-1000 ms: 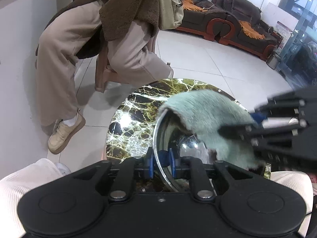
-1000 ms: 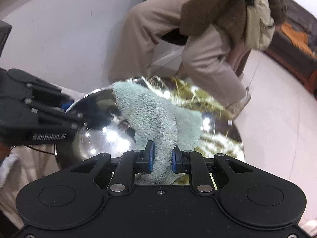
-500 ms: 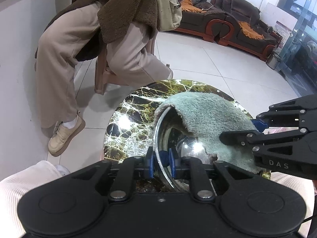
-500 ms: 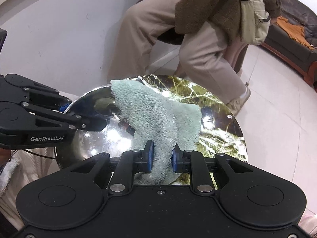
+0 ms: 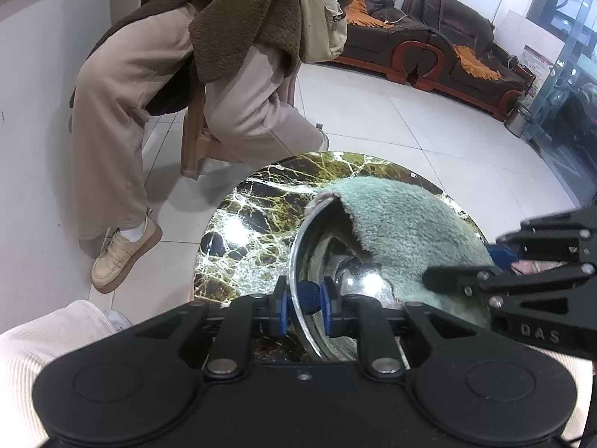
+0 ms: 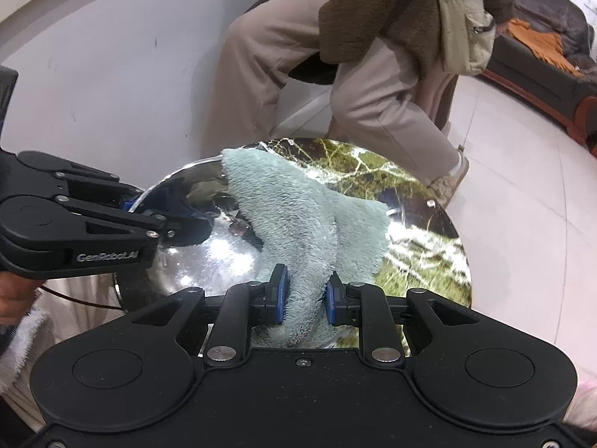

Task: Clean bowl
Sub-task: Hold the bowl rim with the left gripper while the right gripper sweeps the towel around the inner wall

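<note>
Gripping the near rim of the steel bowl (image 5: 328, 261), my left gripper (image 5: 303, 308) is sitting with its blue pads narrow on either side of the thin metal edge, one pad inside the bowl and one outside. I am seeing the bowl tipped up on the round marble table (image 5: 253, 224), its shiny inside facing my right-hand tool. My right gripper (image 6: 305, 295) is holding the pale green fluffy cloth (image 6: 306, 216), and its jaws are opening a little while the bunched fabric is filling the gap between the pads and touching both. The cloth is draping over the far rim of the bowl, part of it lying inside against the metal and part hanging out onto the table. Beyond the table I am watching a seated person (image 5: 179, 86) in beige trousers and a brown fleece coat, with a dark sofa (image 5: 440, 33) along the far wall.
</note>
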Motion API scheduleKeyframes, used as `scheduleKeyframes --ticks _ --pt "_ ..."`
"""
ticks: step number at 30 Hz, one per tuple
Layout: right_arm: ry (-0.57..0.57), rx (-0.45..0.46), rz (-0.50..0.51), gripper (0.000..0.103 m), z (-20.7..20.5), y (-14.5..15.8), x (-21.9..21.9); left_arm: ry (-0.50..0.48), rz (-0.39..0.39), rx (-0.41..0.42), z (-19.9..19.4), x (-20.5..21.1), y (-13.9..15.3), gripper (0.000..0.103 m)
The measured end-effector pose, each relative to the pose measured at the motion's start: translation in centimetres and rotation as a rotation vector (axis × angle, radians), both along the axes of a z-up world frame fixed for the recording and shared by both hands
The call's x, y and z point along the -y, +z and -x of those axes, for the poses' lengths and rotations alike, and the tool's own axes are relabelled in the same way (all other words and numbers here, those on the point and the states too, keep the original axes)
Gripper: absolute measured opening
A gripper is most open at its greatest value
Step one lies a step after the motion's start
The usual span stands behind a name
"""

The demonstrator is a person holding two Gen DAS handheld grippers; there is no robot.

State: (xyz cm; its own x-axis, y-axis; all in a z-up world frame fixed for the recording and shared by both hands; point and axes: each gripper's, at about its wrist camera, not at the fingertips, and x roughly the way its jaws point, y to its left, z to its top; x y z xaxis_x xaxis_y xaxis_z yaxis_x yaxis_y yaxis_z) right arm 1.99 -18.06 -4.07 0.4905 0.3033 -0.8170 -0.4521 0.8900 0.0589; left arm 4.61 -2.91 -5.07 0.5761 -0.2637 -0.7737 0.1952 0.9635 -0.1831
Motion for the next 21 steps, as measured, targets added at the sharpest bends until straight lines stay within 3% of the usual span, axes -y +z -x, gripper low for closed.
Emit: scheduleKeyframes --ticks 9,14,21 --pt "-0.049 -0.005 -0.059 0.022 0.7 0.3 0.7 0.02 0.036 0.017 -1.1 -0.7 0.9 0.014" --pt "-0.019 0.002 -0.027 0.018 0.2 0.4 0.4 0.011 0.054 0.008 -0.7 -1.0 0.9 0.009" --pt "0.095 0.021 0.014 0.018 -1.3 0.7 -0.1 -0.037 0.026 -0.014 -0.1 -1.1 1.4 0.012"
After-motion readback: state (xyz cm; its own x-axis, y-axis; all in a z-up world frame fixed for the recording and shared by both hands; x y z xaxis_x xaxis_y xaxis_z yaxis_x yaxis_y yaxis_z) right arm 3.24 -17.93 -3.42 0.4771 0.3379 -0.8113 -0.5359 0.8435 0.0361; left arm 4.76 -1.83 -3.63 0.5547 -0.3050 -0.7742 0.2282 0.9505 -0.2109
